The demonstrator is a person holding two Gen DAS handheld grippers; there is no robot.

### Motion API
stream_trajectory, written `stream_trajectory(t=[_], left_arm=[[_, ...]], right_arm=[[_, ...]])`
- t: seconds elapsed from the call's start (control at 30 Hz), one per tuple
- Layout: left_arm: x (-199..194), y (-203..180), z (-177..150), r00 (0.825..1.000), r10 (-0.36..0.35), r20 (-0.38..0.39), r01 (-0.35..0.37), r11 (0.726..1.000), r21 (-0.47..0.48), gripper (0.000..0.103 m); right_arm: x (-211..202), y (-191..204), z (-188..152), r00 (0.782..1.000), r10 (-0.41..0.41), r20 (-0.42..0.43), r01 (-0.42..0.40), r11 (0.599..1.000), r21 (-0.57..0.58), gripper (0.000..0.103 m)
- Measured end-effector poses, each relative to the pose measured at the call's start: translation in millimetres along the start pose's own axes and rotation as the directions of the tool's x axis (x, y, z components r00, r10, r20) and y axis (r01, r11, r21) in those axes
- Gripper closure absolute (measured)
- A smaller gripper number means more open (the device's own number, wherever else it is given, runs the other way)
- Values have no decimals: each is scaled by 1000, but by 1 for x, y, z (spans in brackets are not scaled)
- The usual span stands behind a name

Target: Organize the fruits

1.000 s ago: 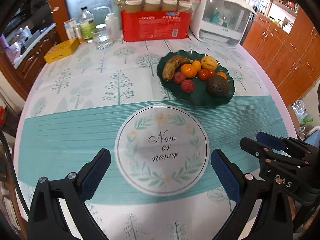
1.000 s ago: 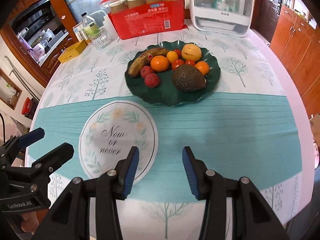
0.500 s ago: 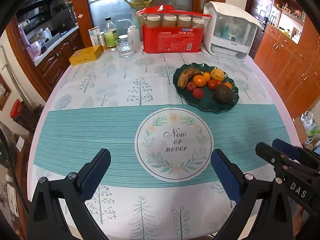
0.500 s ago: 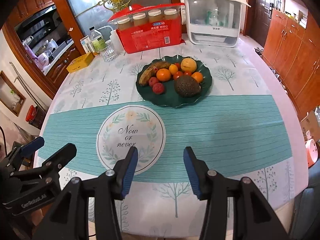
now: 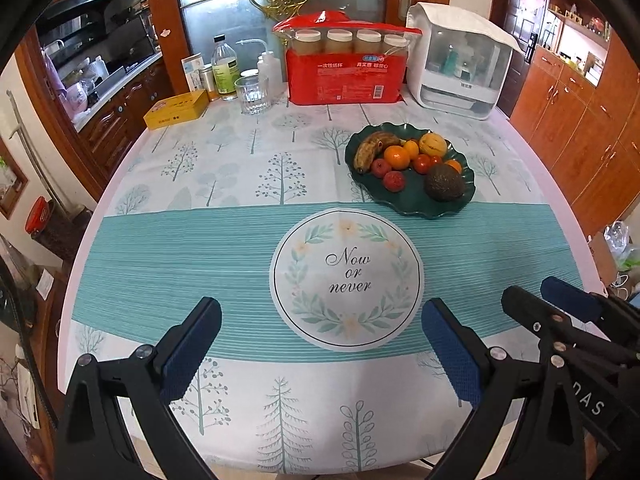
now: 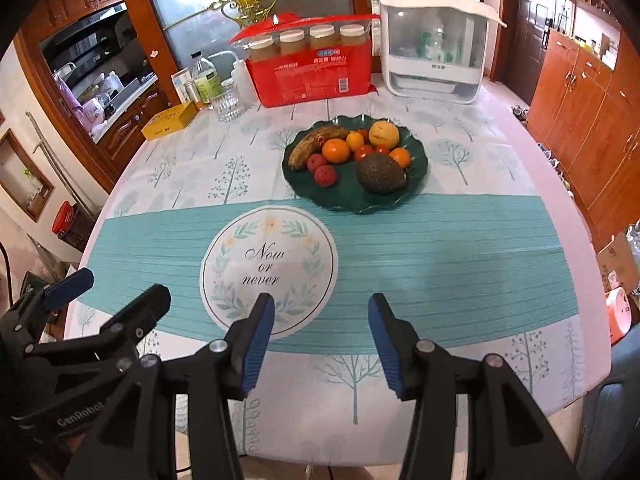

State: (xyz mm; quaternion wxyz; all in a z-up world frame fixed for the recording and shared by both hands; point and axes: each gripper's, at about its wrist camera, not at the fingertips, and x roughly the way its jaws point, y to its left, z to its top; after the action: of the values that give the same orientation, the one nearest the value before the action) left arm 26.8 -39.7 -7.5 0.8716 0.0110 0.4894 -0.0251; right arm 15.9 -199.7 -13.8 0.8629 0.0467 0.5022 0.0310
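Both claws empty, held above the near edge of the table (image 5: 132,184), touching nothing. Left claw (image 5: 320,340) jaws spread wide, blue pads (image 5: 188,354) far apart, only tablecloth between them. Right claw (image 6: 322,340) jaws partly apart, a narrower gap than the left; they have just been opening a little, nothing between the pads (image 6: 256,344). In the left view the right claw sits just right of the left one; in the right view the left claw shows at lower left.

Plate (image 5: 412,204), dark green with a wavy rim, lies well ahead of both claws, past the round "Now or never" print (image 5: 346,278); ahead-right of the left claw, straight ahead of the right. All fruit is on it: banana (image 6: 316,142) at the left, orange (image 6: 336,151) beside it, avocado (image 6: 380,174) at the near right, yellow round fruit (image 6: 384,134) at the back, two red fruits (image 6: 325,175) near left, small tomatoes and a second orange between.

Beyond the plate, along the far edge: red pack (image 5: 344,76), white appliance (image 5: 460,68), glass (image 5: 252,94), bottles, yellow box (image 5: 176,109).
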Motion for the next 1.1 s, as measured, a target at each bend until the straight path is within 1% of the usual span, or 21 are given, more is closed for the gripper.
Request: stream_trajectory(t=[0.2, 0.73, 1.1], left_arm=[[0, 0, -3, 1000, -1, -10, 1, 1000, -4, 3], [-1, -1, -5, 1000, -1, -17, 1, 1000, -7, 3], [4, 7, -7, 999, -5, -39, 5, 1000, -9, 3]], right_arm=[[-1, 1, -2, 1000, -5, 10, 5, 1000, -3, 54], [-2, 1, -3, 1000, -5, 6, 5, 1000, -1, 54], [-1, 1, -3, 1000, -5, 6, 5, 1000, -2, 54]])
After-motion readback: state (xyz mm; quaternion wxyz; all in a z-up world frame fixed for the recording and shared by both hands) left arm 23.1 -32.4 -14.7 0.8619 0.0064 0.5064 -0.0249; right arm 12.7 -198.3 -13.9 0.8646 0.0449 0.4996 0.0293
